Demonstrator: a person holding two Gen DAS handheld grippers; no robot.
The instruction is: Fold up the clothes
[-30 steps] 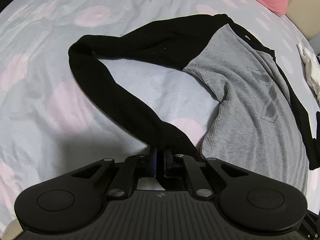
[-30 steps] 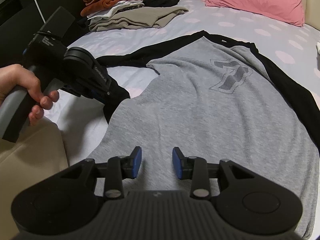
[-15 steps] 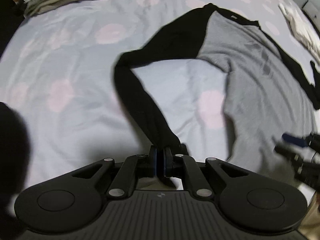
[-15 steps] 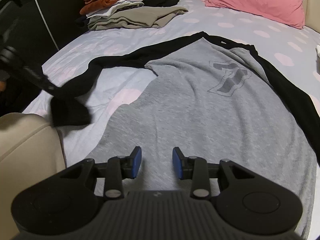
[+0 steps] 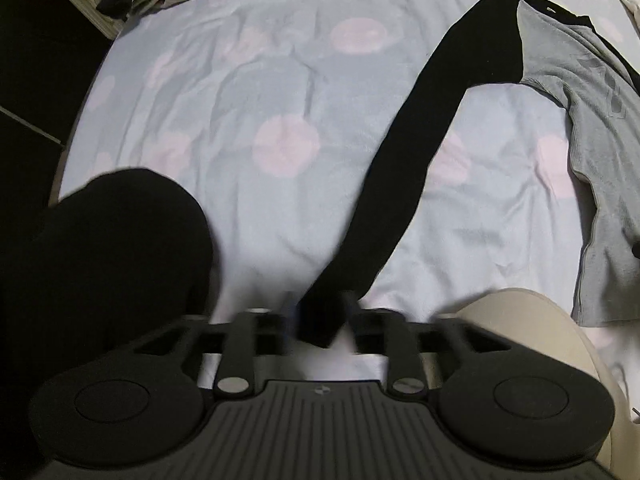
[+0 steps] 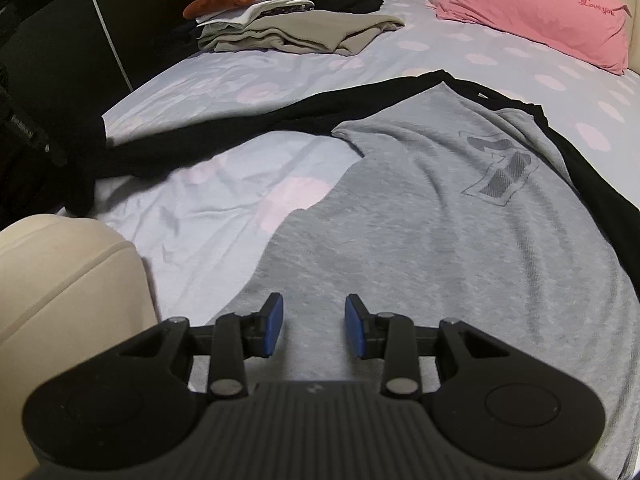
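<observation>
Since a second ago we have drawn the black sleeve [image 5: 404, 168] out from its bent loop into a straight line toward the bed's near edge, away from the grey shirt [image 6: 440, 248]. Our left gripper [image 5: 320, 316] points steeply down and its jaws are opening, blurred, with the cuff end between them. Our right gripper [image 6: 314, 326] hovers tilted downward over the shirt's lower hem, jaws parted with nothing between them. The shirt lies face up on the spotted sheet [image 5: 240, 92], its far sleeve running along the right. Folded clothes [image 6: 296, 28] and a pink pillow [image 6: 536, 12] sit beyond.
</observation>
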